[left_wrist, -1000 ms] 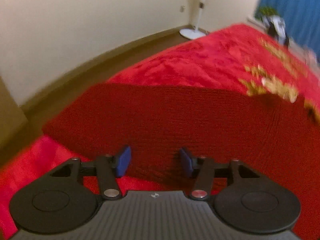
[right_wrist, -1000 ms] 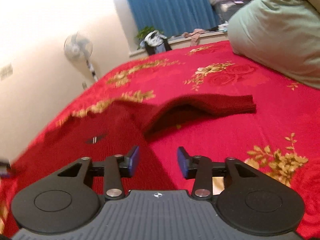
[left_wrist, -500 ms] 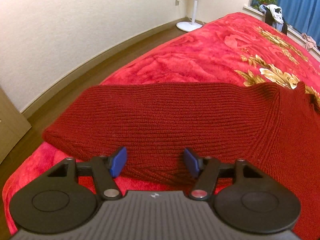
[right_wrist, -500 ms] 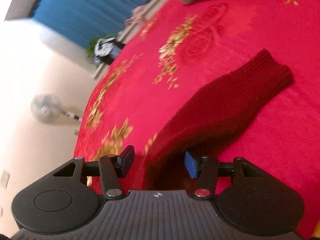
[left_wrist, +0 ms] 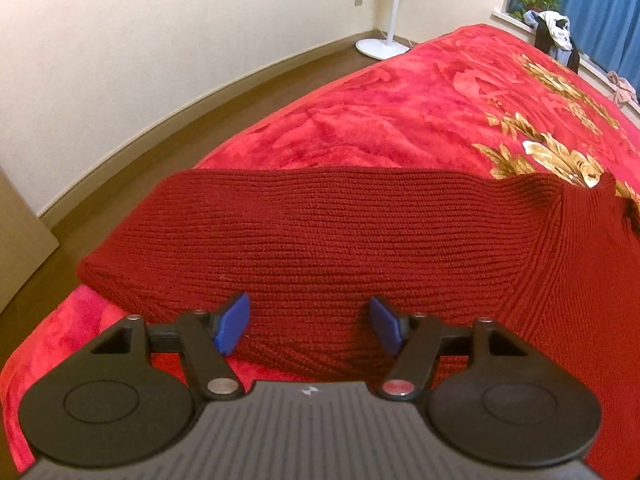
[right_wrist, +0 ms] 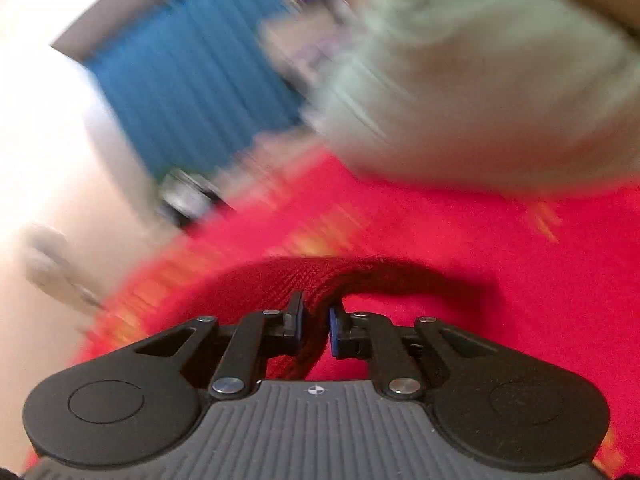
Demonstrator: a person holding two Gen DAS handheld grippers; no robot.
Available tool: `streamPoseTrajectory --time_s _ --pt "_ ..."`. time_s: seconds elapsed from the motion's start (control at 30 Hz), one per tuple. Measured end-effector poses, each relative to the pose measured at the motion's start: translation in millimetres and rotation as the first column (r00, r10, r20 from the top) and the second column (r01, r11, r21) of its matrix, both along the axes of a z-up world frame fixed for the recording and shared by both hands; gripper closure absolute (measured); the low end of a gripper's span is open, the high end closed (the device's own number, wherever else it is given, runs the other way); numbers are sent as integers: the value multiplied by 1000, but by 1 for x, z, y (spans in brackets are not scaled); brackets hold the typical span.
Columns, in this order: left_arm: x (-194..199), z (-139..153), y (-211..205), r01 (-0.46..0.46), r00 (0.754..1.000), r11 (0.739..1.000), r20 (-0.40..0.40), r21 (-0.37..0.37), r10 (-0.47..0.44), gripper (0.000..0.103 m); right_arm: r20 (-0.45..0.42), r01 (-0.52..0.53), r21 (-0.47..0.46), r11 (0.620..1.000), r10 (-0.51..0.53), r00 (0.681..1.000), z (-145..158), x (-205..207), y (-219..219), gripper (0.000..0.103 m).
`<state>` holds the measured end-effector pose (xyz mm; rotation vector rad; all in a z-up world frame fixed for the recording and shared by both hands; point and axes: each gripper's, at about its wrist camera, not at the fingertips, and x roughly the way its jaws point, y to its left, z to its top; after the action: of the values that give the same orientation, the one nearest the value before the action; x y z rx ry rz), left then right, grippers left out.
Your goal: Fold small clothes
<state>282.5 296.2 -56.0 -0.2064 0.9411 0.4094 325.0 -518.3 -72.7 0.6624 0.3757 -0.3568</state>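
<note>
Handling this dark red knit sweater (left_wrist: 320, 240) should be easy on weight but awkward on shape: I judge it soft, thick and floppy, likely to sag, stretch and drag on the plush red floral blanket (left_wrist: 460, 92) it lies on, so I would hold it at firm edges like a cuff, hem or shoulder seam, not mid-panel. My right gripper (right_wrist: 315, 330) has just been closing, and its jaws now pinch a thick fold of the knit, which arches up from the blanket ahead of it; I think it is the sleeve or its cuff, though motion blur leaves me unsure which part. My left gripper (left_wrist: 308, 324) has its blue pads (left_wrist: 234, 322) spread wide, having just been opening further, and they hover over the near edge of the sweater's body with nothing grasped; whether the tips touch the knit I cannot tell. The body lies spread flat near the corner of the bed, so a careless pull could slide it off. Farther off are a pedestal fan (left_wrist: 390, 12) on the floor by the wall, blue curtains (left_wrist: 592, 4) with clothes heaped below them, and a pale green pillow (right_wrist: 500, 80) beyond the right gripper; none of these blocks the fold.
</note>
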Motion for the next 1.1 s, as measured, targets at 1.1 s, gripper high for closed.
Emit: streamPoseTrajectory --time_s 1.1 --pt "-22 20 -21 72 993 997 96 1 -72 29 -98 -359 -40 932 354 930 42 -96 58 67"
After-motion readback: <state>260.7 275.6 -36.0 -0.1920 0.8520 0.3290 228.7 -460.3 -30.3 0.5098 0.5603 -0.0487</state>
